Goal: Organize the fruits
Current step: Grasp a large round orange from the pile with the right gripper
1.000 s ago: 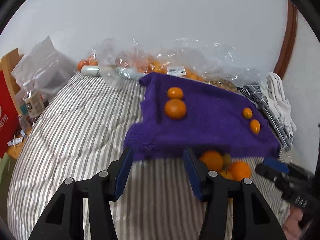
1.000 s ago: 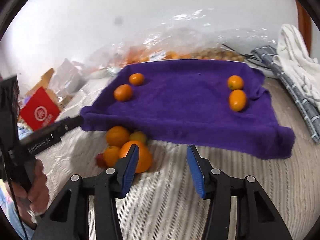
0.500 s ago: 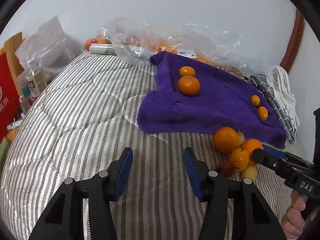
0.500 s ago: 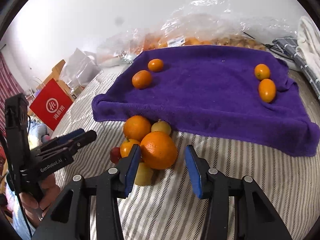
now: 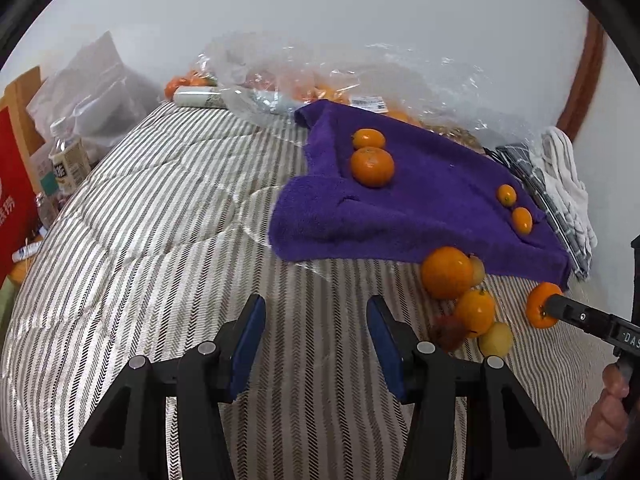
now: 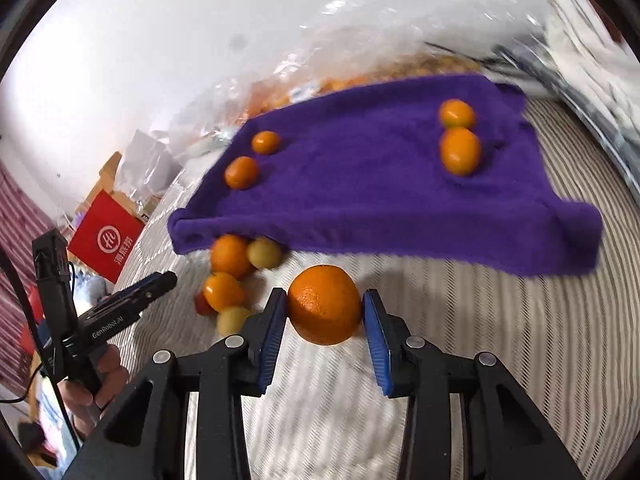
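My right tool [image 6: 325,314] is closing on the large round orange [image 6: 325,309], lifted at 6 o'clock of the purple towel [image 6: 360,184]; the smooth peel could slip. My left tool [image 5: 316,340] hangs half-open, empty.

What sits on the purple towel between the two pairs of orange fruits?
Nothing: in both wrist views the purple towel lies bare between the left pair and right pair.

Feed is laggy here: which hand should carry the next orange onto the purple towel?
Right. Its jaws are closing on the big orange, with the purple towel just ahead. The left gripper holds nothing, over bare striped bedding beside the fruit pile.
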Motion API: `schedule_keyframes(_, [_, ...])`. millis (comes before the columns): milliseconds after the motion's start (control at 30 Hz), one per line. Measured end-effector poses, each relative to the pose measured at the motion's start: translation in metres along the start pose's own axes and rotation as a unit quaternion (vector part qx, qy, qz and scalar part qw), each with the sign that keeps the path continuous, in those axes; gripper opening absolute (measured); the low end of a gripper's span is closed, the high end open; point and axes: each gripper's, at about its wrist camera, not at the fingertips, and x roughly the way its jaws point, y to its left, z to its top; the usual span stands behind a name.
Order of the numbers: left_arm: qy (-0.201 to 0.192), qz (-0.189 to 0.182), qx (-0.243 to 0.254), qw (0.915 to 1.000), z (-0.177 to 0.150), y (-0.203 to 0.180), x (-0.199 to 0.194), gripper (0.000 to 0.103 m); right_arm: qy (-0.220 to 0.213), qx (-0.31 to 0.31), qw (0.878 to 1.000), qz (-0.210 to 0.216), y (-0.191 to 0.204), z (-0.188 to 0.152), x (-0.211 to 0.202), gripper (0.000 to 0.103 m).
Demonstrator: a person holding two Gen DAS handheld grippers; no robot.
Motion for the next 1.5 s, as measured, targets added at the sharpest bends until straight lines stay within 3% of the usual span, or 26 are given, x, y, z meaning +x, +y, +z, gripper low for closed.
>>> schedule_keyframes(167, [0.008, -0.001, 0.000, 1.0000, 0.000, 0.000, 0.003, 0.050, 0.011, 0.012, 1.000, 0.017, -0.017, -0.006, -0.007, 0.039])
schedule_keyframes(500, [0.009, 0.001, -0.007, 0.9999, 0.000, 0.002, 0.005, 0.050, -0.032, 0.029, 0.999, -0.010, -0.045, -0.002, -0.028, 0.045])
schedule_keyframes(633, [0.011, 0.001, -0.003, 0.9999, -0.001, 0.000, 0.005, 0.052, -0.035, 0.006, 0.999, -0.021, -0.042, -0.003, -0.034, 0.047])
schedule_keyframes(700, [0.012, 0.001, 0.001, 0.9999, -0.001, -0.001, 0.006, 0.053, -0.041, -0.013, 0.999, -0.031, -0.036, -0.004, -0.034, 0.056])
schedule_keyframes(767, [0.012, 0.000, 0.003, 0.9999, -0.001, -0.001, 0.006, 0.053, -0.043, -0.038, 0.997, -0.052, -0.030, -0.006, -0.028, 0.058])
schedule_keyframes(833, [0.012, 0.000, 0.002, 0.9999, -0.001, -0.001, 0.006, 0.053, -0.041, -0.056, 0.993, -0.092, -0.026, -0.006, -0.020, 0.058])
schedule_keyframes(900, [0.012, -0.001, 0.001, 0.9999, 0.000, -0.001, 0.006, 0.053, -0.027, -0.052, 0.993, -0.106, -0.028, -0.005, -0.012, 0.058])
schedule_keyframes(1067, [0.014, 0.007, 0.008, 0.9998, 0.000, -0.003, 0.007, 0.053, -0.020, -0.048, 0.992, -0.112, -0.032, -0.002, 0.000, 0.056])
schedule_keyframes(1167, [0.013, 0.002, 0.004, 0.9999, 0.000, -0.003, 0.006, 0.053, -0.025, -0.053, 0.992, -0.111, -0.030, -0.003, 0.000, 0.042])
schedule_keyframes(1500, [0.017, 0.003, 0.003, 0.9998, 0.001, -0.003, 0.006, 0.053, -0.027, -0.070, 0.989, -0.129, -0.024, -0.007, -0.002, 0.042])
